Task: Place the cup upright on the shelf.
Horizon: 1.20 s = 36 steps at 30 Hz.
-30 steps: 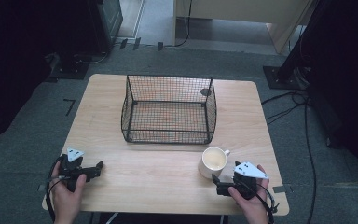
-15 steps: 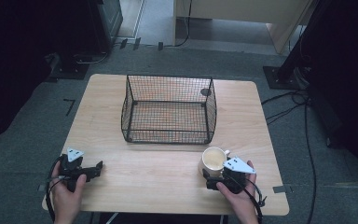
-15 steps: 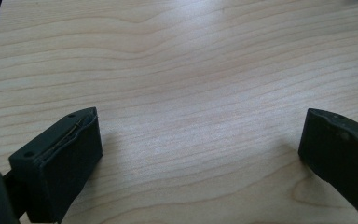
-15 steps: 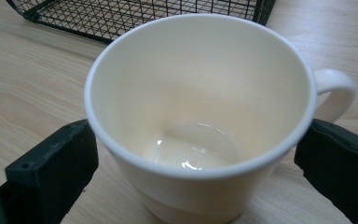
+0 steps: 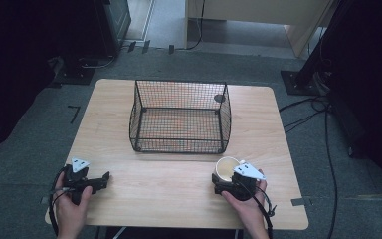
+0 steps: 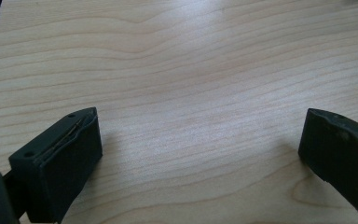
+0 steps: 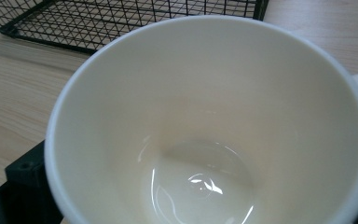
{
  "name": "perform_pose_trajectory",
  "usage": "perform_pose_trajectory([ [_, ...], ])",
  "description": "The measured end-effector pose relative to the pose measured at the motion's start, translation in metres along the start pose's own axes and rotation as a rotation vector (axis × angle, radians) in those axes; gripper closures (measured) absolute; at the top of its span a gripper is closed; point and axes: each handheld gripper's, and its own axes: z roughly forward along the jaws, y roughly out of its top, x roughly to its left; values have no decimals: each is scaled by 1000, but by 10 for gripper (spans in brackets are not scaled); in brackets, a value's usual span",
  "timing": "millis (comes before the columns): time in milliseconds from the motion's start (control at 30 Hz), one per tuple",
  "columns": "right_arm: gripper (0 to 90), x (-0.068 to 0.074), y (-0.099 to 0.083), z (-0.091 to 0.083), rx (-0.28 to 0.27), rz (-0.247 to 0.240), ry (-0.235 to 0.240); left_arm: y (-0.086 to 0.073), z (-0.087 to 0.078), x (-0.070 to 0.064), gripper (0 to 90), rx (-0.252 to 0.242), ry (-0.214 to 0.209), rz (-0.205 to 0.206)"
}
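On the table (image 5: pixel 179 169), the mug (image 5: pixel 226 169) stands upright, mouth up.

Left gripper (image 5: pixel 102 180): black body, held in a bare hand (image 5: pixel 72 199); grey-white three-cornered plate (image 5: pixel 79 164) on top; thin black cable (image 5: pixel 53 209) looped beside the wrist. In the left gripper view, two black block-shaped jaws with matte faces; the left-hand one shows two small screw holes on its upper edge and a seam along its pad.

Right gripper (image 5: pixel 218 179): black body, held in a bare hand (image 5: pixel 246 206); grey-white three-cornered plate (image 5: pixel 249 171) on top; black cable (image 5: pixel 264 209) trailing along the forearm. In the right gripper view, one black jaw corner with a small screw hole at lower left.

No sleeves visible on either forearm.
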Motion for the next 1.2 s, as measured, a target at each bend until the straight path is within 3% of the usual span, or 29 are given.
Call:
perform_pose_trajectory([
  [67, 69, 3, 0, 1, -26, -10, -30, 0, 0, 0, 0, 0, 0, 0],
  [300, 82, 6, 1, 0, -31, -39, -45, 0, 0, 0, 0, 0, 0, 0],
  [700, 86, 11, 5, -8, -44, -64, -19, 0, 0, 0, 0, 0, 0, 0],
  [1200, 86, 29, 36, -22, -74, -83, 57, 0, 0, 0, 0, 0, 0, -1],
])
